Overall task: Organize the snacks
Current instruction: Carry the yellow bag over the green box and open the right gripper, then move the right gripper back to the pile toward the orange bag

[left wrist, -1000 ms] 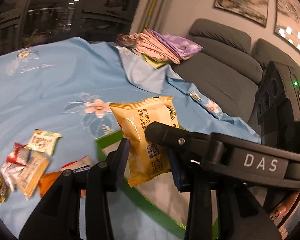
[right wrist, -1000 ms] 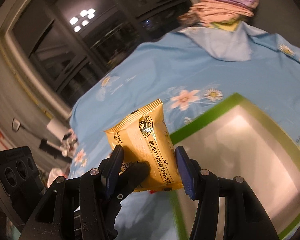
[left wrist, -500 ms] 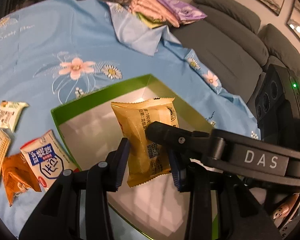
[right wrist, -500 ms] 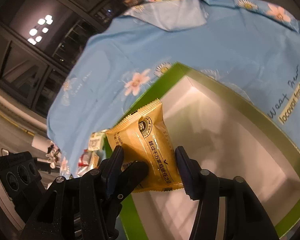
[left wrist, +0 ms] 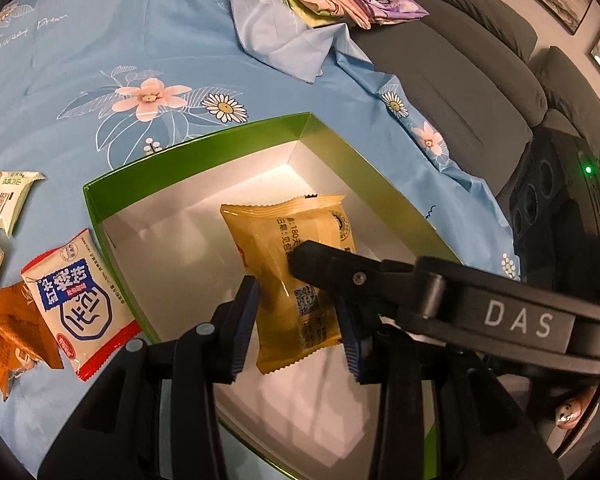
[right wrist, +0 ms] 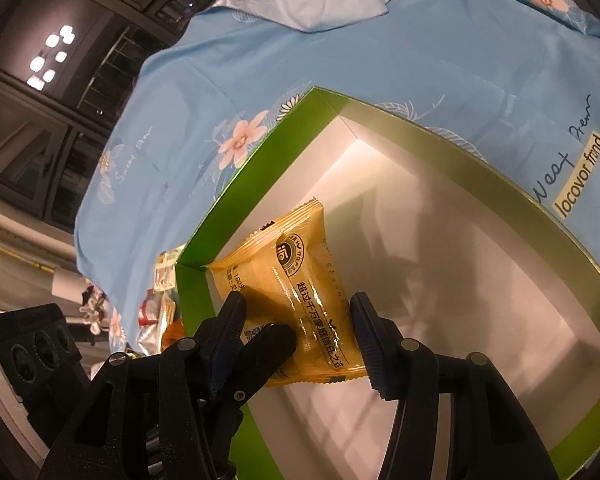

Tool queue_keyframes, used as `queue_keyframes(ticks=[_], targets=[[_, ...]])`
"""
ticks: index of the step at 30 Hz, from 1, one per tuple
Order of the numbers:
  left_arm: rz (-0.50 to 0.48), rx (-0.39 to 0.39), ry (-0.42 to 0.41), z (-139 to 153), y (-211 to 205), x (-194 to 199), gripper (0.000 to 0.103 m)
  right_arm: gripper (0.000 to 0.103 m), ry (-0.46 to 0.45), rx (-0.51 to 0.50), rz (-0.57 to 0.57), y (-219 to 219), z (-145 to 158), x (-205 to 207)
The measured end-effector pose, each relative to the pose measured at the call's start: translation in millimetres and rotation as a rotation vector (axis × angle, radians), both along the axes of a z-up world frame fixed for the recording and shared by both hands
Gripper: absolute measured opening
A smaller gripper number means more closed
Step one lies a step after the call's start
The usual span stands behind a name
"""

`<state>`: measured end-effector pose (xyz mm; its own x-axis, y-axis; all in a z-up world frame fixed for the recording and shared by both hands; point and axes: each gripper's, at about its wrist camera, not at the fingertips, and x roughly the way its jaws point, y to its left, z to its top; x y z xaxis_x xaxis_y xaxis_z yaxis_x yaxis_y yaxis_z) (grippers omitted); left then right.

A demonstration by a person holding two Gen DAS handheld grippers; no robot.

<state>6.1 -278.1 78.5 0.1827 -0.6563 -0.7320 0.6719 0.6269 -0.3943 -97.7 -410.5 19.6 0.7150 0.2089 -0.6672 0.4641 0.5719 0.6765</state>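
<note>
The yellow snack packet [left wrist: 288,268] hangs over the white inside of the green box [left wrist: 196,152], pinched in both my left gripper [left wrist: 300,320] and my right gripper [right wrist: 300,332], jaws narrow on it. More snack packets [left wrist: 76,304] lie left of the box on the blue flowered cloth [left wrist: 100,60].

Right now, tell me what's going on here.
A person is sorting snacks with two hand-held tools. The left tool and the right tool both grip one yellow snack packet, holding it inside the open green box, which otherwise looks empty. Whether the packet touches the bottom is unclear. More snacks, including a red-and-white packet and an orange packet, lie beside the box on the blue floral cloth.
</note>
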Motion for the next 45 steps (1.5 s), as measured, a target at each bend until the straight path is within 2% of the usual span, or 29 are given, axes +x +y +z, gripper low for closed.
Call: queue_keyframes(ticks=[5,6,7,9,11,14,16,19,24,28,34,37,40,42,45], targets=[[0.01,0.027,-0.003,-1,-2,-1,0.041,0.058,0.022,0.011,-0.012,-1,-4,0],[0.007,0.025,-0.005,-1,-2,-2,0.044,0.058,0.026,0.01,-0.014,-2,-4,0],[0.004,0.019,-0.01,0,-1,-4,0.054,0.058,0.029,0.007,-0.017,-2,-4,0],[-0.014,-0.014,0.003,3,5,-8,0.062,0.063,0.031,-0.01,-0.029,-1,-1,0],[0.0,-0.048,-0.024,12,17,-14,0.065,0.075,0.017,-0.061,-0.068,4,10,-3],[0.061,-0.102,-0.085,27,47,-21,0.074,0.083,-0.025,-0.138,-0.095,15,28,-6],[0.111,-0.134,-0.095,35,70,-23,0.089,0.087,-0.062,-0.184,-0.092,25,40,-6],[0.201,-0.141,-0.119,46,107,-24,0.099,0.094,-0.121,-0.256,-0.08,43,57,-4],[0.412,-0.087,-0.249,53,181,-35,0.102,0.102,-0.227,-0.39,-0.05,82,87,3],[0.534,-0.027,-0.27,32,228,-38,0.102,0.102,-0.28,-0.396,0.021,111,94,16],[0.728,0.019,-0.197,5,286,-15,0.102,0.102,-0.279,-0.364,0.13,152,86,40],[0.82,0.017,-0.159,-1,309,-6,0.102,0.102,-0.241,-0.374,0.161,168,77,51],[0.891,0.028,-0.118,-7,323,-1,0.102,0.102,-0.206,-0.339,0.209,179,65,62],[0.914,0.011,-0.072,-11,328,2,0.102,0.102,-0.179,-0.315,0.239,184,59,68],[0.901,-0.022,-0.019,-16,329,3,0.102,0.101,-0.129,-0.358,0.244,192,54,73]])
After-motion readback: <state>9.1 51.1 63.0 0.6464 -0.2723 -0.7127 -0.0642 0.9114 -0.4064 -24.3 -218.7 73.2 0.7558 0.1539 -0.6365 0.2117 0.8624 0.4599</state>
